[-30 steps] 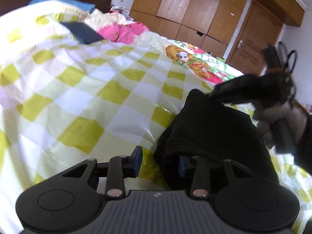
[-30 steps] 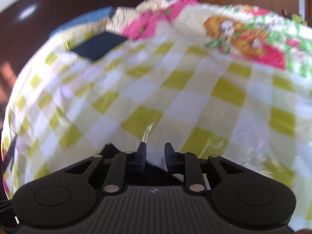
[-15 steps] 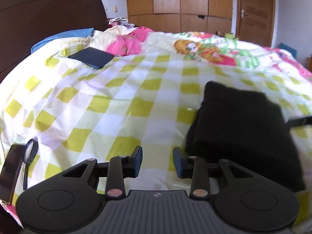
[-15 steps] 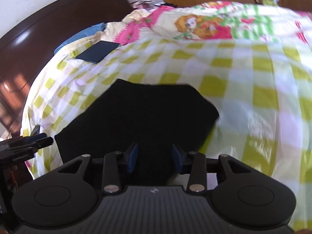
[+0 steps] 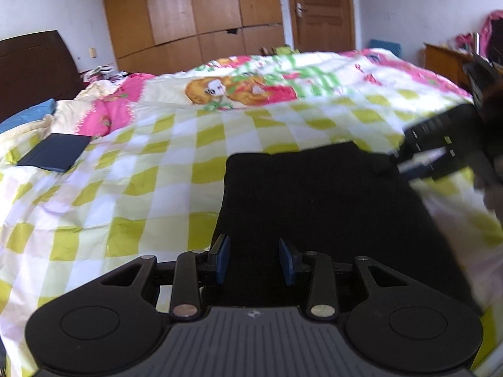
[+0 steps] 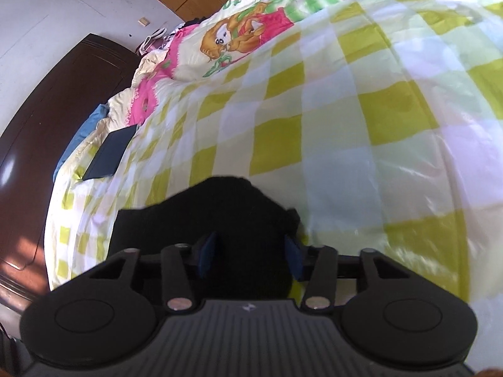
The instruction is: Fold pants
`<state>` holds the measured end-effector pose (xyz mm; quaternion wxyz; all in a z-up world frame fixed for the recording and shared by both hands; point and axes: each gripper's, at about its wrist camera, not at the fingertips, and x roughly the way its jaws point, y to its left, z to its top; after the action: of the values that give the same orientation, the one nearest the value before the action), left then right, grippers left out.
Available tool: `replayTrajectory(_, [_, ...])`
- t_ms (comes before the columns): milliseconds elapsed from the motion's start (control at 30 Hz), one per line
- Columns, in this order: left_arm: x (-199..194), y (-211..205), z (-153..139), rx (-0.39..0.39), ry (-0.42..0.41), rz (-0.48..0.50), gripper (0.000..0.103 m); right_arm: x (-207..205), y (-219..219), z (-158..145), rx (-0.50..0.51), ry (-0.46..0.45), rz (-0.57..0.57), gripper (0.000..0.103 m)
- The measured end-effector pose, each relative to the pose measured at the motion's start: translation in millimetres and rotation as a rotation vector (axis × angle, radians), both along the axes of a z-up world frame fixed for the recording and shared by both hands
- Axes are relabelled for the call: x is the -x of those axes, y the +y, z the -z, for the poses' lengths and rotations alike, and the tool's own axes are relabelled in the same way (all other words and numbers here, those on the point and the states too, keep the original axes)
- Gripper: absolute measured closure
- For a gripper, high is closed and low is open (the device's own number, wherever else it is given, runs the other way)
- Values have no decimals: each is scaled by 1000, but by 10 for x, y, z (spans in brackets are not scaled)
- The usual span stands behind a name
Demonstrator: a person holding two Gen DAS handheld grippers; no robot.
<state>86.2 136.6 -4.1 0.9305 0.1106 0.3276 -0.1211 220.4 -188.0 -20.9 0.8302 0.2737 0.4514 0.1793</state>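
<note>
The black pants (image 5: 314, 204) lie folded into a flat block on the yellow-checked bed cover (image 5: 157, 188). My left gripper (image 5: 254, 260) hangs over their near left edge, jaws opening, blue pads apart with dark cloth below them and nothing pinched. In the left wrist view my right gripper (image 5: 400, 161) reaches in from the right at the pants' far right corner. Seen from the right wrist, the right gripper (image 6: 250, 256) straddles a raised corner of the pants (image 6: 213, 210); its jaws are closing, and I see no clear press on the cloth.
A dark blue flat case (image 5: 53, 155) lies near the pillows at the left. A cartoon-print quilt (image 5: 239, 91) covers the far half of the bed. A dark wooden headboard (image 6: 47, 110) stands at the left, with wardrobes (image 5: 195, 15) and a door (image 5: 320, 9) behind.
One second ago the right gripper held a fold of the pants up; now they lie flat. It drew away, then returned to the far right corner. The left gripper shifted over the pants.
</note>
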Motion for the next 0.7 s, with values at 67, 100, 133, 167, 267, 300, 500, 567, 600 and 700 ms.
replayTrajectory(67, [-51,44,57,-11,12,-5,51,-149,58,-3,18,-13,-19,70])
replayTrajectory(100, [-69,56,62,-1,16,-4,51,-218,95,-10,34,-18,-32,71])
replayTrajectory(133, [-90,49,61,0,15,1,51,-298,126,-17,55,-26,-44,73])
replayTrajectory(167, [-107,26,60,-10,9,9,51,-371,152,-20,73,-28,-48,74])
replayTrajectory(267, [-219,-73,71,-4,7,8,51,-632,224,-35,129,-30,-44,75])
replayTrajectory(300, [-264,-113,85,7,13,-2,51,-701,248,-46,167,-41,-35,79])
replayTrajectory(500, [-115,-104,-34,-3,-5,-21,51,-419,272,-484,273,-180,-87,74])
replayTrajectory(567, [-26,1,-137,-4,-34,-49,51,-68,260,-627,251,-224,-142,73])
replayTrajectory(600, [-10,46,-174,4,-43,-59,51,102,261,-653,229,-229,-157,72])
replayTrajectory(700, [-48,86,-156,21,-39,-91,51,479,423,-581,202,-207,-230,72])
